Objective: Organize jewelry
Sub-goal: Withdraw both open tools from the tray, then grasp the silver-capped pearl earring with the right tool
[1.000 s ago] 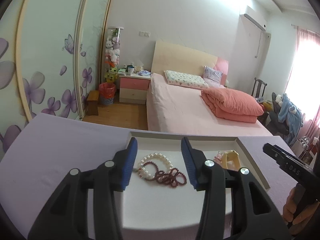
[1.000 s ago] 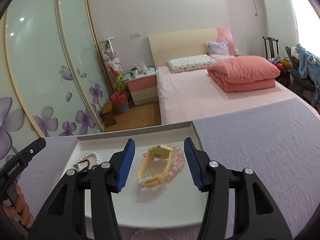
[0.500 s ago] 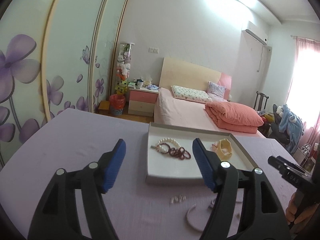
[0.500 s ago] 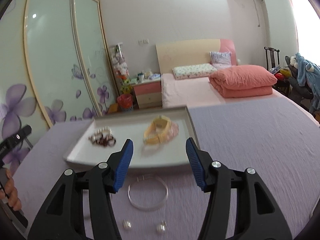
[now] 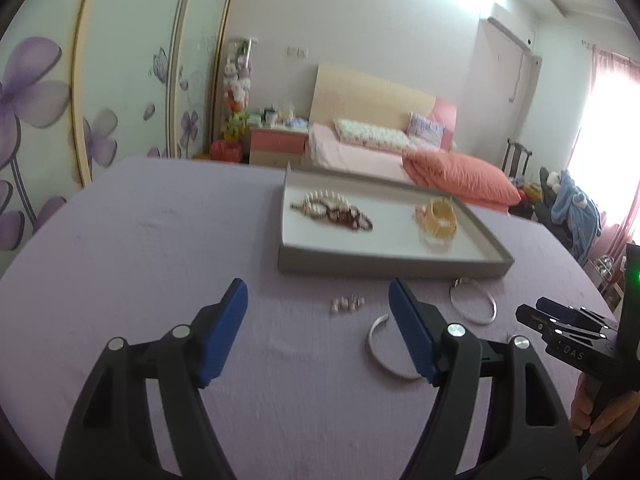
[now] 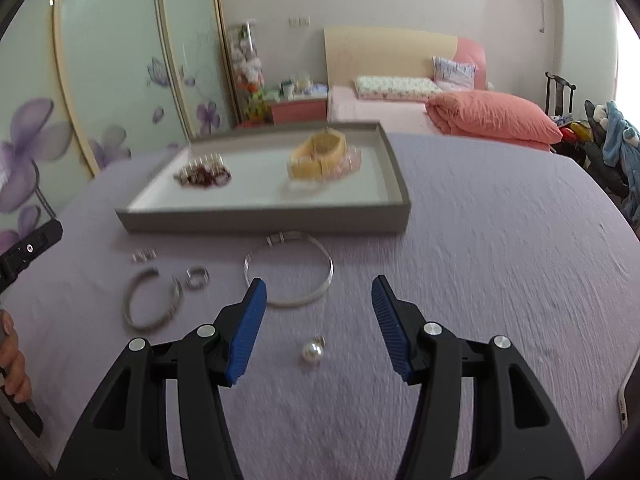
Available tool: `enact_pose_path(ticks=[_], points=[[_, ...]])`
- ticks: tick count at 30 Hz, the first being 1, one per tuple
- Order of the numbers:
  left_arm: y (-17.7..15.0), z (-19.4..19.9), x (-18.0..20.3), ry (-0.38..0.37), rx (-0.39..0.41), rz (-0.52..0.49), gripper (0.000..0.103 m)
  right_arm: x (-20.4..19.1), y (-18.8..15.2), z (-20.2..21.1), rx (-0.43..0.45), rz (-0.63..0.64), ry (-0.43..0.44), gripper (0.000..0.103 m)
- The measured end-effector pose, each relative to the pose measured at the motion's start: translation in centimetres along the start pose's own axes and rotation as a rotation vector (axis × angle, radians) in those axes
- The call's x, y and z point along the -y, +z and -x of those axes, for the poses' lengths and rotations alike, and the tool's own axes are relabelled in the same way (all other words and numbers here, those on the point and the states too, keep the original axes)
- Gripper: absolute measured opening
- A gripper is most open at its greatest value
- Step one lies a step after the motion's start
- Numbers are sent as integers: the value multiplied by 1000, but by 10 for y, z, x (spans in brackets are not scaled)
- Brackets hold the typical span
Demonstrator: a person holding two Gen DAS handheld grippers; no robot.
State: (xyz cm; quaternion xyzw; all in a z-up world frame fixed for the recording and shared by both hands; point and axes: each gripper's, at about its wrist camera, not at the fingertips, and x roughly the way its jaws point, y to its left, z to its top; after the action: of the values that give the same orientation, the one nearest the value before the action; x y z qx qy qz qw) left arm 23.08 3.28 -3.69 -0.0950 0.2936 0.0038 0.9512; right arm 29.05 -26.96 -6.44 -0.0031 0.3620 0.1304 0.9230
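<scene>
A bedroom with flower-printed wardrobe doors (image 5: 100, 92) on the left, a pink bed (image 5: 380, 152) at the far wall and a bright curtained window on the right frames a table under a lilac cloth (image 6: 500, 240).

On the cloth, in the right wrist view, loose pieces lie near the tray's front wall: from the left, a small cluster of pale beads (image 6: 143, 256), an open silver cuff (image 6: 152, 300), a small silver ring (image 6: 197, 277), then a large thin silver bangle (image 6: 289, 270), and nearest the camera a single pearl earring (image 6: 313, 351).

The grey tray (image 6: 260, 216) with a white floor sits farther back; inside it, a pearl strand tangled with dark red beads (image 6: 202, 174) lies to the left and a yellow watch (image 6: 318, 154) resting against a pink bead bracelet (image 6: 350, 160) lies to the right.

The left gripper (image 5: 318, 330) hovers above the cloth, its blue-padded jaws spreading with nothing between them; the beads lie just beyond.

The right gripper (image 6: 316, 320) is held with jaws apart and empty, the pearl earring on the cloth between the pads, untouched. Seen from the left wrist camera, its body bears the letters "DAS"; the rest of the marking is unreadable.
</scene>
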Motion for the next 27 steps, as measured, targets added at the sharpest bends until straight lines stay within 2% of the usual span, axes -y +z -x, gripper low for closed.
enact_pose_path(ticks=[4, 8, 17, 24, 27], points=[[-9, -7, -1, -2, -51, -8, 72, 0, -11, -7, -69, 9, -18, 54], [-16, -14, 3, 6, -102, -30, 72, 1, -16, -12, -113, 5, -7, 44], [-26, -24, 6, 15, -155, -49, 75, -4, -19, -14, -134, 40, -19, 31], [-28, -26, 10, 9, -165, -55, 75, -10, -18, -14, -135, 64, -28, 26], [-28, -28, 14, 6, -174, -65, 76, -13, -17, -14, -135, 77, -21, 17]])
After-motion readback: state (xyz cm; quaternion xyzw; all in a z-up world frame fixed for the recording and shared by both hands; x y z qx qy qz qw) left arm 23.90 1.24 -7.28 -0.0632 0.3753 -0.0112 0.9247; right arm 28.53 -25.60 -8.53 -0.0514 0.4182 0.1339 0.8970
